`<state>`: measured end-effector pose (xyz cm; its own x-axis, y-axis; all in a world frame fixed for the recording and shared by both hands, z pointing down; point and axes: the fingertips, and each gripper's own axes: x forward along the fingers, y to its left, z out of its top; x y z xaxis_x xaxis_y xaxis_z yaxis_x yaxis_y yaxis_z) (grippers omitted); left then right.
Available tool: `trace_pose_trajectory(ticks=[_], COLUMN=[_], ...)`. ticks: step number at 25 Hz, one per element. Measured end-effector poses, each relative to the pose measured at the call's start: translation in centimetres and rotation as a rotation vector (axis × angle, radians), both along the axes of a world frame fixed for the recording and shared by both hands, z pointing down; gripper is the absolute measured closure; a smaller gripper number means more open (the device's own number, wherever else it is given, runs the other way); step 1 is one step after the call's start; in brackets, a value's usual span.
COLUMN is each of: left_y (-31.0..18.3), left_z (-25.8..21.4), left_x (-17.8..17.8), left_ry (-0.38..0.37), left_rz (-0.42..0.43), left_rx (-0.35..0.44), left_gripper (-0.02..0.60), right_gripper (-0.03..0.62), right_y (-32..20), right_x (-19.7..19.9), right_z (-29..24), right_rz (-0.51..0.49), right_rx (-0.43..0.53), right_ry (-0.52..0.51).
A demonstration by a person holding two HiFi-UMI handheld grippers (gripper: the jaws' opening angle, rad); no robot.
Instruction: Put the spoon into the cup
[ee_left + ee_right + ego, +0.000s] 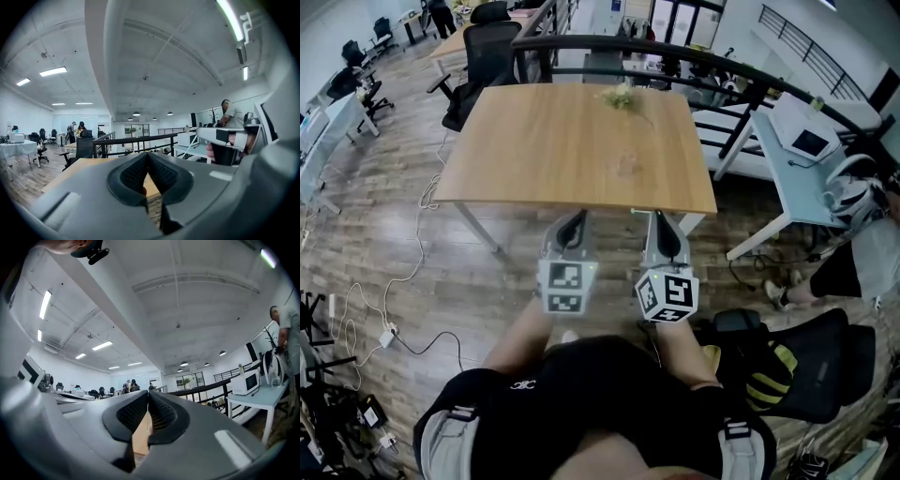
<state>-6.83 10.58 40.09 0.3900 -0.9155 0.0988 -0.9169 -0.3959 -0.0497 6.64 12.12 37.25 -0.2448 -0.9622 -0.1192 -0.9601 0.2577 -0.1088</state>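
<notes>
The wooden table (534, 150) stands ahead of me. At its far edge lies a small pale and green object (622, 95), too small to name. A faint mark (626, 166) shows near the table's middle. I cannot make out a spoon or a cup. My left gripper (575, 226) and right gripper (666, 231) hover side by side just before the near table edge, roughly level. In the left gripper view the left gripper (148, 155) has its tips together with nothing between them. The right gripper (148, 393) looks the same in its own view.
A black railing (675, 56) runs behind the table, with an office chair (483, 56) at the far left corner. A white desk (802, 178) and a seated person (862, 234) are to the right. A black chair (797, 366) stands beside me. Cables (403, 281) trail over the floor at left.
</notes>
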Motion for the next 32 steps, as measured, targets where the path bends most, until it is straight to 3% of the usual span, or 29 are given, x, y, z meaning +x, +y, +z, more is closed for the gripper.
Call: trace_pose_trajectory(ticks=[13, 21, 32], left_y=[-2.9, -4.2, -9.6], left_z=[0.4, 0.3, 1.0], left_x=[-4.0, -4.0, -4.5], left_ry=[0.015, -0.043, -0.031], left_rz=[0.086, 0.106, 0.068], left_rx=[0.017, 0.053, 0.038], left_gripper=[0.571, 0.571, 0.571], right_gripper=[0.583, 0.583, 0.583], right_y=[-1.4, -3.7, -10.0], right_x=[-5.3, -5.4, -4.8], right_z=[-0.3, 0.2, 0.5], right_rz=[0.045, 0.045, 0.022], right_rx=[0.027, 0.001, 0.008], right_ry=[0.012, -0.043, -0.048])
